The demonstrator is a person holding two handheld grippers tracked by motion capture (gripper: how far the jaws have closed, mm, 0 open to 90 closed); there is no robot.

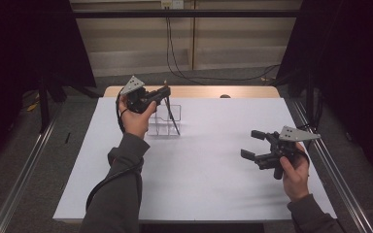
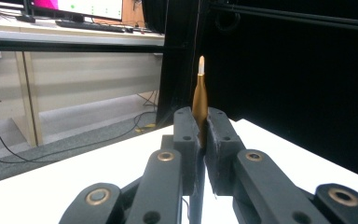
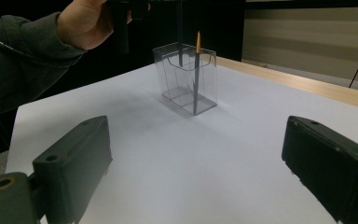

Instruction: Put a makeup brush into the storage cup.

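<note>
Holding pen upright, left hand-held gripper clamped on it, above clear box at counter's far left | right hand-held gripper jaws wide apart, nothing in them, over counter's right | counter: white top, wood strip at far edge | room: dark curtains both sides, grey floor, cables behind.

No text, label, brand, number or sign can be read anywhere in these views. The monitor at the top of the left gripper view shows coloured patches and small marks, but they are too small and blurred to make out. The small pale plate on the far wall in the high view carries nothing legible either.
</note>
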